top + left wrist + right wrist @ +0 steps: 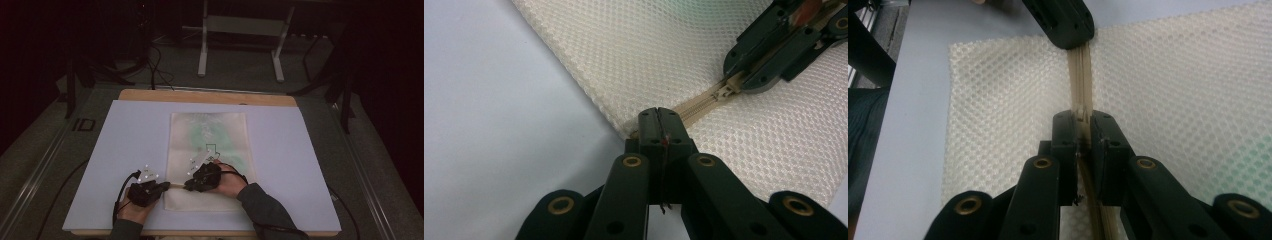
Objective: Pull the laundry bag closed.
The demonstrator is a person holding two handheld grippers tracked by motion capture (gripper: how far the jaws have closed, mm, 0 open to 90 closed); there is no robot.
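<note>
A: Where is the mesh bag (209, 159) lying?

B: On the white mat (125, 150), zipper (704, 105) running left-right along its near end. The left gripper (657, 120) is pinching its left end shut; the right gripper (1083, 122) is clamping the zipper pull (1080, 111), just right.

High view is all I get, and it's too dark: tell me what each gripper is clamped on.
Observer: The left gripper is shut on the mesh bag's edge, at the zipper's end.
Operator: Now the right one.
Observer: The right gripper is shut on the zipper's slider, a short way along the track.
Operator: Say whether the zipper between them is closed.
Observer: Between the two grippers the teeth look joined in the left gripper view; behind the right jaws I cannot tell.
</note>
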